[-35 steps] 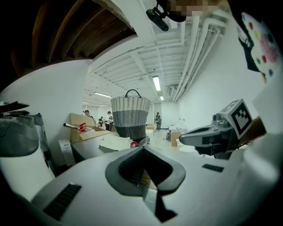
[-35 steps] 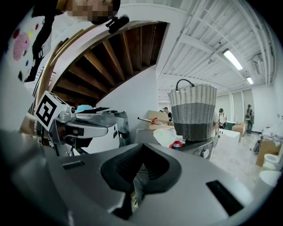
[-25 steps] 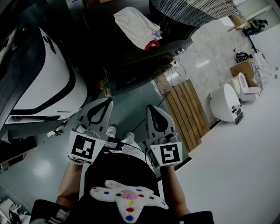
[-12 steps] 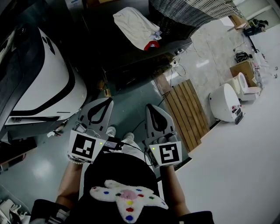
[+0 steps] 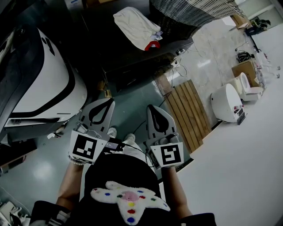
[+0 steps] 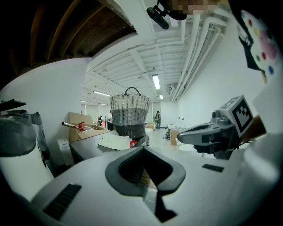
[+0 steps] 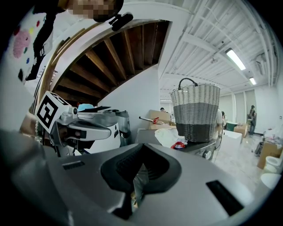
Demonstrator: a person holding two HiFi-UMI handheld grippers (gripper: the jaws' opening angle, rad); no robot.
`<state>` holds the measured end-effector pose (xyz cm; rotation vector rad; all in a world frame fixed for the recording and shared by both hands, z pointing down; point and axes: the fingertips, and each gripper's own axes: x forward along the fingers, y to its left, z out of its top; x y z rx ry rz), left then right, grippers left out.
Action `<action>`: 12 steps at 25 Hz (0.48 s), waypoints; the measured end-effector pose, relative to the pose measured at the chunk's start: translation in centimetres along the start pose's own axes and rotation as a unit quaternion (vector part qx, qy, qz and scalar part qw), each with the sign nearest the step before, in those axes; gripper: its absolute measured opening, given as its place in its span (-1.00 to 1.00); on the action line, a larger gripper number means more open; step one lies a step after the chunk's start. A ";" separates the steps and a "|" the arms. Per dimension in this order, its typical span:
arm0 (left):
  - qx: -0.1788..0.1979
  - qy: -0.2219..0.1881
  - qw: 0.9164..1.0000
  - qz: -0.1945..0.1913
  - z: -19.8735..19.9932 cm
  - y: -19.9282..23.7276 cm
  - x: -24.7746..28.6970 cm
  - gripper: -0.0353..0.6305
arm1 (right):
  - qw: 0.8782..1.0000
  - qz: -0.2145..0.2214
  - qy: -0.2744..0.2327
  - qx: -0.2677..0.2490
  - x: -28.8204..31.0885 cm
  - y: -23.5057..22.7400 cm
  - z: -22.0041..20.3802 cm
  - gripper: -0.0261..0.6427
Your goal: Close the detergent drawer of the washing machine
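Both grippers are held level in front of the person's body, side by side and apart from everything. In the head view my left gripper and my right gripper are shut with nothing in them. The left gripper shows closed pads, and so does the right gripper. A dark grey machine stands ahead of them. A white machine with a black stripe is at the left. I cannot make out a detergent drawer in any view.
On the dark machine lie a white cloth and a wicker basket. A wooden slatted board lies on the floor at the right, with a white rounded fixture beyond it. The person's shoes are between the grippers.
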<state>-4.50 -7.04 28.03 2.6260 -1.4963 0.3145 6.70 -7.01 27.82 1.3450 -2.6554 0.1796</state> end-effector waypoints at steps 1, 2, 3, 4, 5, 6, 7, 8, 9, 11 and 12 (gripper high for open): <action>0.001 -0.001 1.000 0.000 0.1 0.0 0.0 -0.86 | 1.000 0.000 0.000 0.000 0.0 0.0 0.0 -0.91; 0.002 -0.003 1.000 0.000 0.2 0.0 0.0 -0.86 | 1.000 0.000 0.000 0.000 0.0 0.0 0.0 -0.91; 0.003 -0.003 1.000 0.000 0.3 0.0 0.1 -0.86 | 1.000 0.001 0.001 0.000 0.0 0.0 0.1 -0.91; 0.003 -0.001 1.000 0.000 0.2 0.0 0.0 -0.86 | 1.000 0.001 0.001 0.000 0.1 0.0 0.1 -0.91; 0.003 0.002 1.000 0.001 0.0 0.1 0.0 -0.86 | 1.000 0.001 0.001 -0.001 0.1 0.0 0.1 -0.91; 0.003 0.002 1.000 0.000 0.0 0.1 0.0 -0.86 | 1.000 0.002 0.001 -0.001 0.2 0.0 0.1 -0.91; 0.004 -0.001 1.000 0.000 0.2 0.1 0.1 -0.86 | 1.000 0.003 0.001 -0.002 0.2 0.1 0.1 -0.91; 0.004 -0.004 1.000 -0.001 0.3 0.1 0.1 -0.86 | 1.000 0.003 0.002 -0.002 0.2 0.1 0.1 -0.91; 0.004 -0.004 1.000 0.000 0.3 0.1 0.1 -0.86 | 1.000 0.004 0.002 -0.003 0.2 0.1 0.0 -0.91; 0.004 -0.001 1.000 0.000 0.2 0.1 0.0 -0.86 | 1.000 0.004 0.003 -0.002 0.2 0.2 -0.1 -0.91; 0.005 0.000 1.000 0.000 0.1 0.1 0.0 -0.86 | 1.000 0.004 0.003 -0.002 0.2 0.2 -0.1 -0.91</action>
